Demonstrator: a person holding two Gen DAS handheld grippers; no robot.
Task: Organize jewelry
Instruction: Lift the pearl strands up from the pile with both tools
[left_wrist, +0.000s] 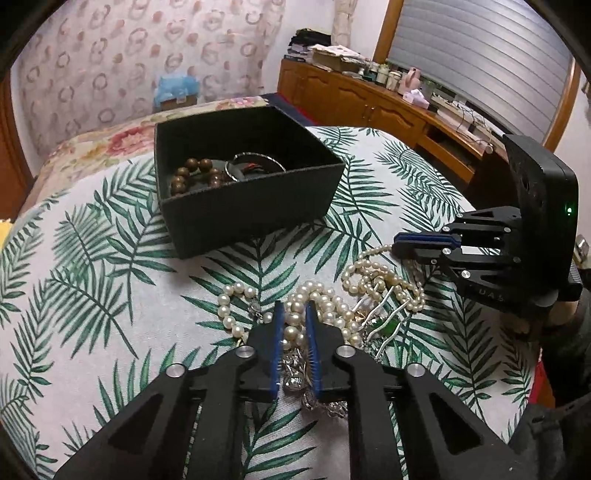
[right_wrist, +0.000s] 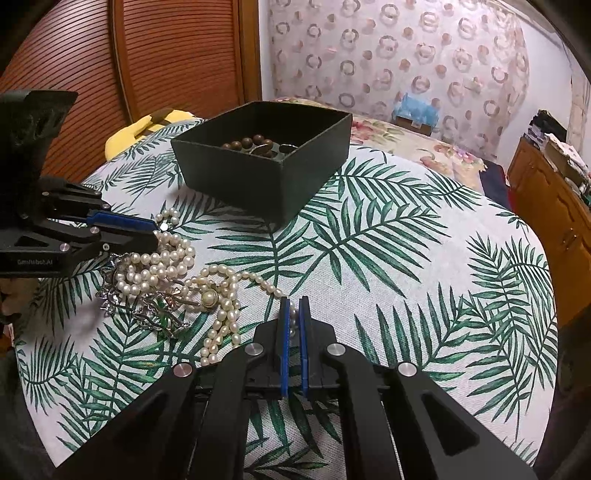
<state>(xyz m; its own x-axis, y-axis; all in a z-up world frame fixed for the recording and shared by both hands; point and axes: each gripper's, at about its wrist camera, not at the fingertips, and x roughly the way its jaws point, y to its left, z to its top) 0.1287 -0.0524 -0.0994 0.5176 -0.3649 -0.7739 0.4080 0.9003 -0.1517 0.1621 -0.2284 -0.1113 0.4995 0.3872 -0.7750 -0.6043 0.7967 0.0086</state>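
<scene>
A tangled pile of pearl necklaces (left_wrist: 332, 306) (right_wrist: 166, 266), with silver and green pieces (right_wrist: 155, 314) mixed in, lies on a leaf-print cloth. My left gripper (left_wrist: 294, 310) (right_wrist: 157, 230) is shut on a bunch of pearl strands at one side of the pile. My right gripper (right_wrist: 294, 304) (left_wrist: 397, 245) is shut on a single pearl strand (right_wrist: 258, 280) at the other side. An open black box (left_wrist: 243, 206) (right_wrist: 266, 166) stands beyond the pile and holds a brown wooden bead bracelet (left_wrist: 192, 173) (right_wrist: 247, 142) and a silver bangle (left_wrist: 255, 162).
The cloth (right_wrist: 406, 258) covers a rounded surface whose edges fall away on all sides. A floral bed (left_wrist: 110, 136) lies behind it. A wooden cabinet (left_wrist: 388, 103) (right_wrist: 554, 206) with clutter stands to one side, and a wooden shutter door (right_wrist: 147, 55) to the other.
</scene>
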